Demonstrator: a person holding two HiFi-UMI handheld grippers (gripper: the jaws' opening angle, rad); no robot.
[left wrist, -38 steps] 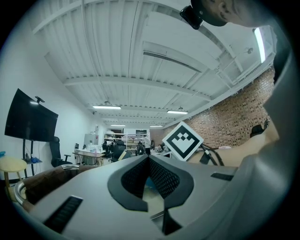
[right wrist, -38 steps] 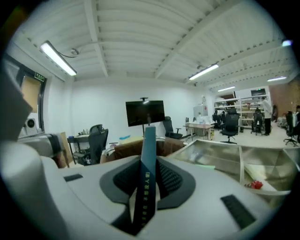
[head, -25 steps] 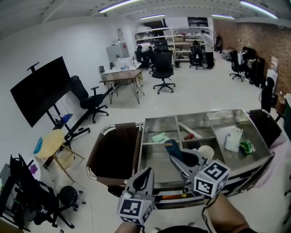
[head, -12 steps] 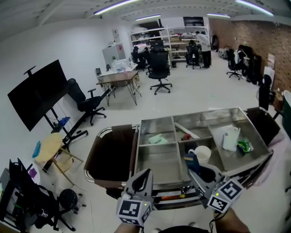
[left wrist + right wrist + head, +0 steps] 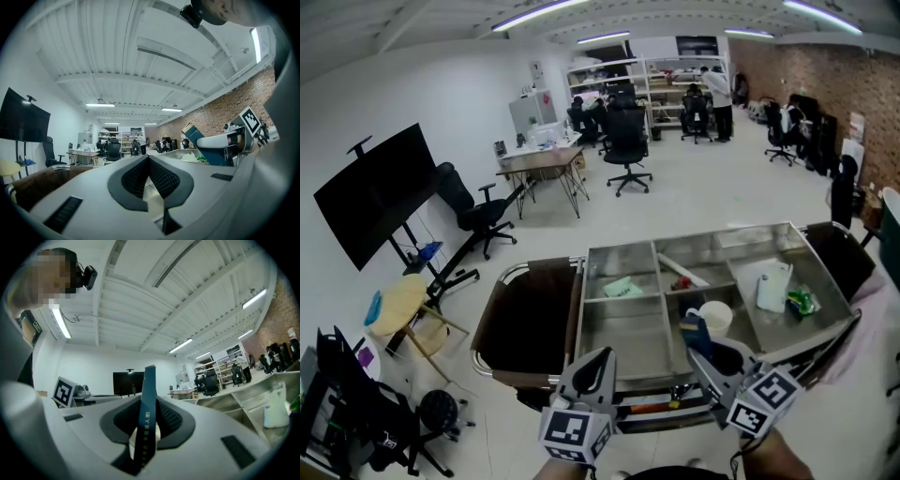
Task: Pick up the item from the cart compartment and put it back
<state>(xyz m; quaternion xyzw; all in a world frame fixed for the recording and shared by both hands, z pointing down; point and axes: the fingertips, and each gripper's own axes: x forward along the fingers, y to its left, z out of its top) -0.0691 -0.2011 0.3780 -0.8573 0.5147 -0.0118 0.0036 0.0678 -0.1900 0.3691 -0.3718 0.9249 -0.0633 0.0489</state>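
Note:
My right gripper (image 5: 705, 345) is shut on a flat dark blue box (image 5: 695, 332), raised over the near edge of the steel cart (image 5: 619, 323). In the right gripper view the blue box (image 5: 146, 418) stands edge-on between the pads, tilted slightly. The left gripper view also catches the blue box (image 5: 202, 146), off to the right in the right gripper (image 5: 232, 140). Low in front of the cart, my left gripper (image 5: 594, 371) is shut with nothing in it; its pads (image 5: 149, 164) meet.
The cart's compartments hold a white cup (image 5: 717, 316), a white bottle (image 5: 773, 286), a green packet (image 5: 803, 302), a pale green slip (image 5: 622, 287) and a red-tipped stick (image 5: 681, 272). A brown shelf (image 5: 530, 314) extends left. Office chairs and a desk stand behind.
My right gripper has carried the blue box right and back toward me, from over the middle compartment to the cart's near edge. The left gripper has stayed put.

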